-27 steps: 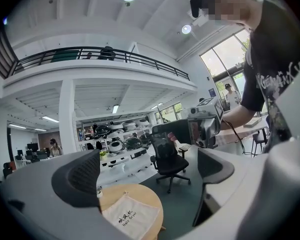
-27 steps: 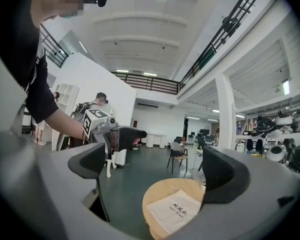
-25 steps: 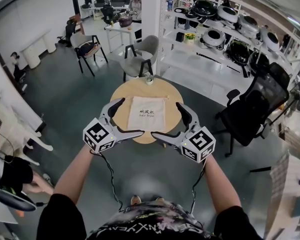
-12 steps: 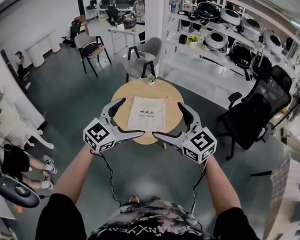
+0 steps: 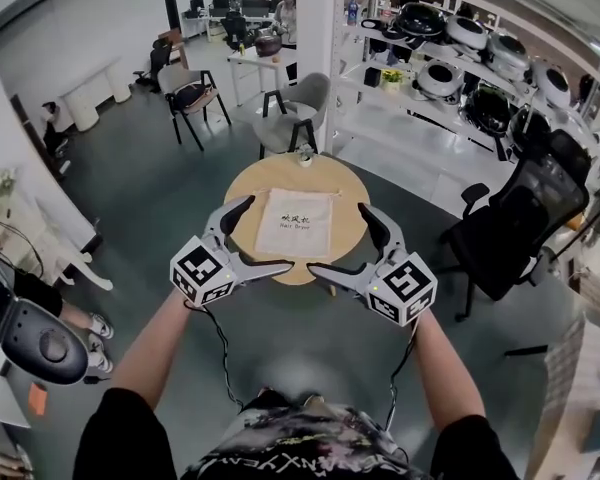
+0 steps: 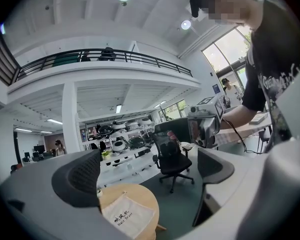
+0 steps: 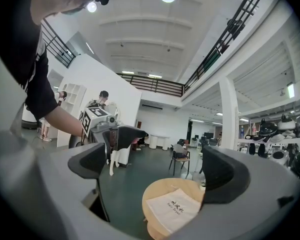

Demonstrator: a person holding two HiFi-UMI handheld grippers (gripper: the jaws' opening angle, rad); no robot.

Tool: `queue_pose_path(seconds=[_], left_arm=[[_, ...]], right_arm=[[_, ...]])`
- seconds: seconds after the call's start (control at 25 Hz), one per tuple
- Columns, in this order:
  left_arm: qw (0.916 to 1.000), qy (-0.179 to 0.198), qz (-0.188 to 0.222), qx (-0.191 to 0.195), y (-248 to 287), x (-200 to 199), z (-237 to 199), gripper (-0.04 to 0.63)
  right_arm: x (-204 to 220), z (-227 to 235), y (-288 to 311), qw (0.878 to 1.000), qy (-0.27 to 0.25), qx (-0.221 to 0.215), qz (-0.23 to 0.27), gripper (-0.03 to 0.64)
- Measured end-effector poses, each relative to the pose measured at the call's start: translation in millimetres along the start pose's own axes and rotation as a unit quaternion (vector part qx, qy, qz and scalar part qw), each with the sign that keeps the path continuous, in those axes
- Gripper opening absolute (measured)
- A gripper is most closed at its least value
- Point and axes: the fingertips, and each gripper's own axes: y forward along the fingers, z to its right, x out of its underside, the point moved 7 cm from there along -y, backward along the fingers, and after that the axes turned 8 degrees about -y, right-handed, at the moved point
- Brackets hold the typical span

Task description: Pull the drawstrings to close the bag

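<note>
A round, pale wooden table (image 5: pixel 350 230) bears a flat, squarish cream cloth bag (image 5: pixel 295 224) with dark print at its middle, while nearer the person the left gripper (image 5: pixel 267 233) and right gripper (image 5: pixel 337 237) hold their curved grey jaws spread wide, grasping nothing.

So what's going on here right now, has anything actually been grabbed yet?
Nothing has been grabbed. A person holds a tool in each hand, up above a round wooden table. The left tool and right tool are both open, with nothing between their jaws. In the head view they sit one on each side of the cloth bag. The bag lies flat on the table, untouched; its drawstrings are too small to make out.
</note>
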Motion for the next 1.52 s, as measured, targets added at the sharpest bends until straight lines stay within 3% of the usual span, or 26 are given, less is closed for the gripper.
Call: queue_pose_path(seconds=[0.68, 1.52], left_arm=[[0.9999, -0.002, -0.005, -0.01, 15.7, 7.3, 19.8, 0.588], [0.9998, -0.013, 0.0, -0.013, 51.7, 35.1, -45.5, 0.588]], right_arm=[[14.4, 5.5, -13.6, 1.0, -0.011, -0.021, 0.004, 0.584], [49.7, 53.3, 33.4, 1.0, -0.008, -0.021, -0.011, 0.584]])
